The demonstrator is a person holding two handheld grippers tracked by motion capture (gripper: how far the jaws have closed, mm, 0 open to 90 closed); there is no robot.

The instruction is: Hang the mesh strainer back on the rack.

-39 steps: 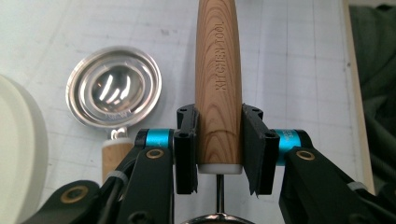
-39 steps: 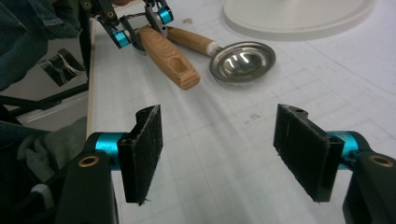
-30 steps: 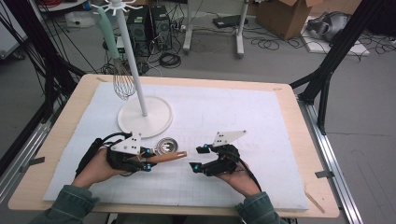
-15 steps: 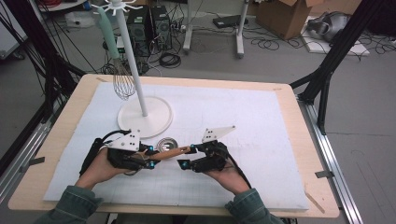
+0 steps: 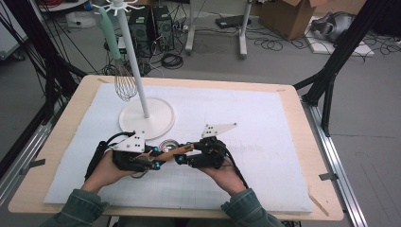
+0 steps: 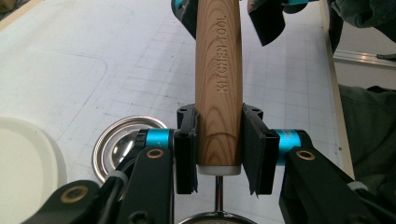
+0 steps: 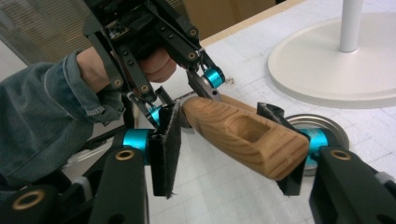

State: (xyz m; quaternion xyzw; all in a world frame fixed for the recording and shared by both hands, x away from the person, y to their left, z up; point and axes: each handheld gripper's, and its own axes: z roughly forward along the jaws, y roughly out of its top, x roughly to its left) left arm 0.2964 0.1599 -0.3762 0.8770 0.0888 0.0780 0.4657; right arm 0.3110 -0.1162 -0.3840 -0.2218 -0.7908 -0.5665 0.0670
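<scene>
White matting (image 5: 265,142) covered your table. At lower left your left gripper (image 6: 218,154) clamped the wooden handle (image 6: 218,88) near its metal end; centre frame, your right gripper (image 7: 224,144) straddled the free end, jaws apart. Releasing early could drop it.

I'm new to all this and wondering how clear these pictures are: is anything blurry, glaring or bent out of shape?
High view: even room light, soft and a little grainy, the grippers small. Left gripper view: the wooden handle is sharp enough to read KITCHEN TOOL, and the metal dish gleams with reflections. Right gripper view: the handle's end is crisp, the near jaws loom large, and the white stand base behind looks softer.
</scene>
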